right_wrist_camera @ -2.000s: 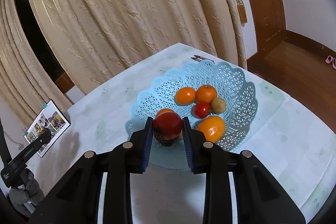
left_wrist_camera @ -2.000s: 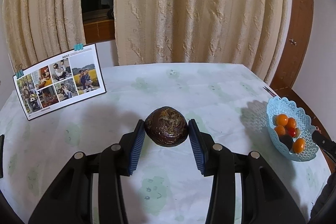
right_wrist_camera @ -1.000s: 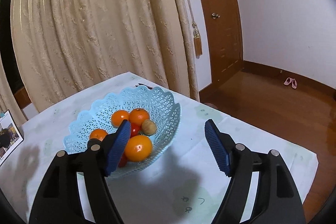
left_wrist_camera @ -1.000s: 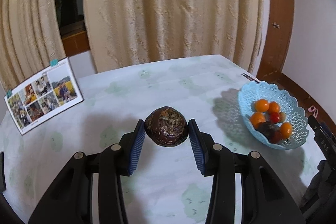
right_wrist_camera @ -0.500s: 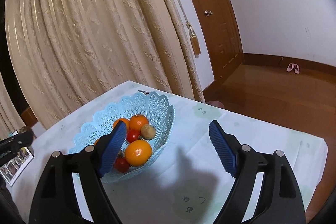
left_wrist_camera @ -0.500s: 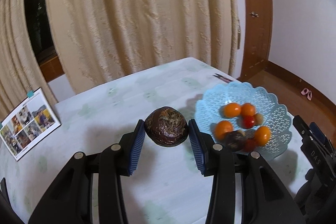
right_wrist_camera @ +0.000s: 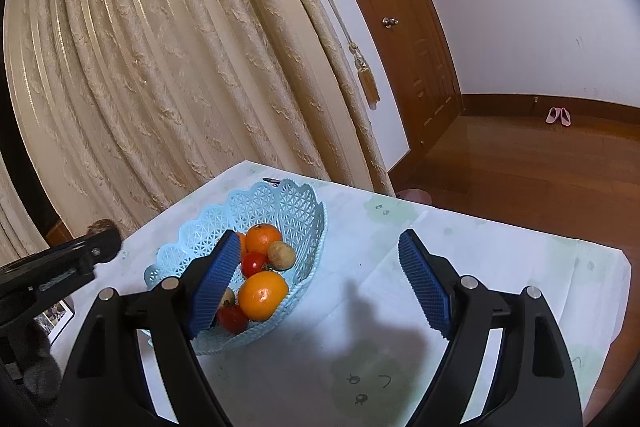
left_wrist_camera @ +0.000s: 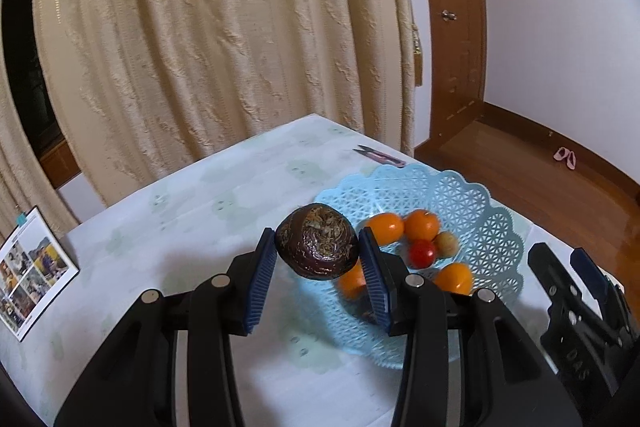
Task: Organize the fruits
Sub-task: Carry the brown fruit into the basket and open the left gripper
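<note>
My left gripper (left_wrist_camera: 316, 241) is shut on a round dark-brown fruit (left_wrist_camera: 316, 247) and holds it in the air over the left part of the light-blue lattice basket (left_wrist_camera: 480, 195). Inside the basket lie several oranges (left_wrist_camera: 422, 225), a red fruit (left_wrist_camera: 421, 253) and a small tan fruit (left_wrist_camera: 446, 243). In the right wrist view my right gripper (right_wrist_camera: 318, 247) stands open and empty, just right of the basket (right_wrist_camera: 280, 199), its left pad overlapping the basket's fruit. The left gripper's finger (right_wrist_camera: 80, 251) reaches in at the left edge.
A photo card (left_wrist_camera: 32, 267) stands at the table's left edge. Small pink snips (left_wrist_camera: 380, 155) lie behind the basket near the table's far corner. Curtains hang behind the table. The table's right edge drops to a wooden floor (right_wrist_camera: 560, 163).
The left gripper has carried the dark fruit to the right, from mid-table to over the basket. The right gripper let the red fruit go into the basket, opened and drew back.
</note>
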A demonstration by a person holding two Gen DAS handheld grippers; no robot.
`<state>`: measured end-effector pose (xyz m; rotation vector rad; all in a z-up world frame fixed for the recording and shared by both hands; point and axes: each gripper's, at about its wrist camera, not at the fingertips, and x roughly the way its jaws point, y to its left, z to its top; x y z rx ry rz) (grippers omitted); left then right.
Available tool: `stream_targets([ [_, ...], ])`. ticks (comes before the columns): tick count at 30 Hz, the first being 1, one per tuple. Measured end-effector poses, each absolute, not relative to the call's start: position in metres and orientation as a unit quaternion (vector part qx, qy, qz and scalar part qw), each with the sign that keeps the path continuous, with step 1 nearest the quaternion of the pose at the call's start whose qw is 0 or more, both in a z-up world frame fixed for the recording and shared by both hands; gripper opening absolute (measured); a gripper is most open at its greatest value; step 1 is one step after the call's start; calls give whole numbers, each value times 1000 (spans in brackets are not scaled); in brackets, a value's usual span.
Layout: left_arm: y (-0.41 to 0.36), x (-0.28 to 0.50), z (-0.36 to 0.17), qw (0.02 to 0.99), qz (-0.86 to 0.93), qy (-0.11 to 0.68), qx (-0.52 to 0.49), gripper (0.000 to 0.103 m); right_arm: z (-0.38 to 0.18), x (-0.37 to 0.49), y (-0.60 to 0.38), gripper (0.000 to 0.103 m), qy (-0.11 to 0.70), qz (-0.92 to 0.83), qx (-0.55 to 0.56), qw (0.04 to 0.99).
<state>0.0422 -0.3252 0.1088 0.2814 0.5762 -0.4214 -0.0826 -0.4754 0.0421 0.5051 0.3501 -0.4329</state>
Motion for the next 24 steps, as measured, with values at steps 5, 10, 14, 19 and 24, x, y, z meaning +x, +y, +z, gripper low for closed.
stream_targets([
  [5,-342,52,100,918,-228,296,135,43,42,-86,-477,83,163,-220,247,929],
  [10,-355,58,92,912,-240,302,143,43,43,-88,-479,83,160,-227,248,928],
  [14,-363,64,84,904,-251,315,140,43,43,-89,-479,83,157,-232,249,927],
  [19,-371,69,76,898,-259,324,144,43,43,-90,-481,83,154,-239,252,925],
  [24,-376,69,73,896,-265,326,146,43,42,-91,-482,83,151,-243,253,924],
])
